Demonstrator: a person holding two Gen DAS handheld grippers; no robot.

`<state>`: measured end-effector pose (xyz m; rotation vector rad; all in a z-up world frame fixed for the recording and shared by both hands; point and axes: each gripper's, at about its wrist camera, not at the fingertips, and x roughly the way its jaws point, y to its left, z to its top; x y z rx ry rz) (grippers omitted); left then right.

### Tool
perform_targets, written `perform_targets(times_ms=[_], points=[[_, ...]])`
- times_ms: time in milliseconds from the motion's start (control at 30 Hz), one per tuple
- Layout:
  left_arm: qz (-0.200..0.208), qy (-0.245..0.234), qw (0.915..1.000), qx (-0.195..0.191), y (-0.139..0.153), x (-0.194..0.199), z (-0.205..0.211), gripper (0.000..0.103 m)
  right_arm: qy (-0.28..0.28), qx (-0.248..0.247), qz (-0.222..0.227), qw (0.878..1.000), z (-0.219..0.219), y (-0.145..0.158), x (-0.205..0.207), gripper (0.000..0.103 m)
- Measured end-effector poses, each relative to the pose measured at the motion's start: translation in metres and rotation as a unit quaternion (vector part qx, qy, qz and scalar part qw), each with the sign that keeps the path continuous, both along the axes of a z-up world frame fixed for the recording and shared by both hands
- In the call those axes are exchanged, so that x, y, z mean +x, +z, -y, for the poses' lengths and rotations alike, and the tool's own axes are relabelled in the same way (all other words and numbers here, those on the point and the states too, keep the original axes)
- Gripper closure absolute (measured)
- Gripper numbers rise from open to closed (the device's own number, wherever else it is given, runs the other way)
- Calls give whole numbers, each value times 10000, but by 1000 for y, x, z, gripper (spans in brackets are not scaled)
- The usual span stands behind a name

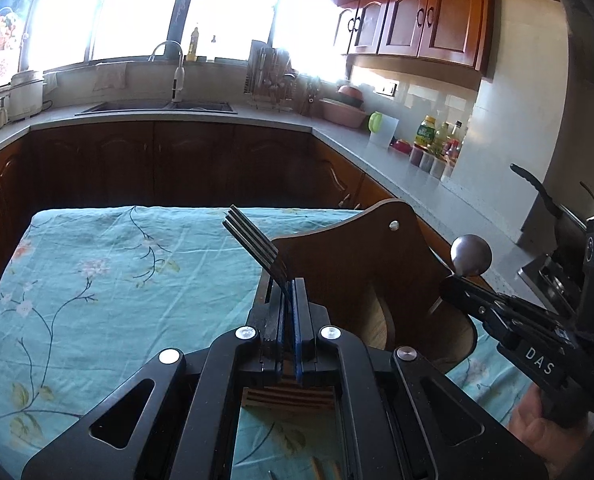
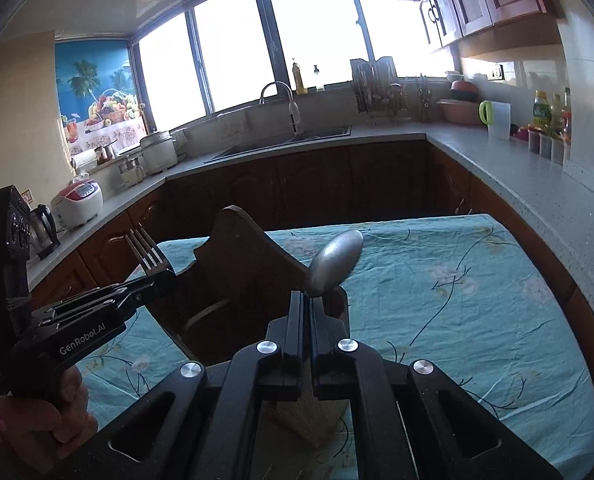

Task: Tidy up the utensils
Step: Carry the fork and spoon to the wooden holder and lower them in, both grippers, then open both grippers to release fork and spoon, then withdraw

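My left gripper [image 1: 288,286] is shut on a metal fork [image 1: 253,242], tines up and tilted to the left; it also shows in the right wrist view [image 2: 149,258]. My right gripper [image 2: 307,298] is shut on a metal spoon [image 2: 335,262], bowl up; the spoon also shows in the left wrist view [image 1: 471,255]. Both are held above a dark wooden utensil holder [image 1: 361,264] that stands on the table, also seen in the right wrist view [image 2: 241,272]. The handles of both utensils are hidden by the fingers.
The table has a turquoise floral cloth [image 1: 117,280]. A grey L-shaped counter [image 1: 397,160] runs behind it with a sink [image 1: 157,107], a dish rack [image 1: 269,80], bowls, bottles and rice cookers [image 2: 79,200]. Wooden cupboards hang at the upper right.
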<state>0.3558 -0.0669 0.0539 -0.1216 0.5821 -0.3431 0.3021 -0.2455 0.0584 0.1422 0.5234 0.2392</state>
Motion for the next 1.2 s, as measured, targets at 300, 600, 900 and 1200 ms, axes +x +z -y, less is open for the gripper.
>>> perform_targets(times_ms=[300, 600, 900, 1200], points=[[-63, -11, 10000, 35, 0, 0, 1, 100, -13, 118, -57, 9999, 3, 4, 3, 100], [8, 181, 9996, -219, 19, -19, -14, 72, -158, 510, 97, 9985, 18, 19, -11, 68], [101, 558, 9978, -342, 26, -67, -43, 28, -448, 869, 359, 9946, 34, 33, -50, 22], [-41, 917, 9949, -409, 15, -132, -76, 21, -586, 1028, 476, 9918, 42, 33, -112, 3]])
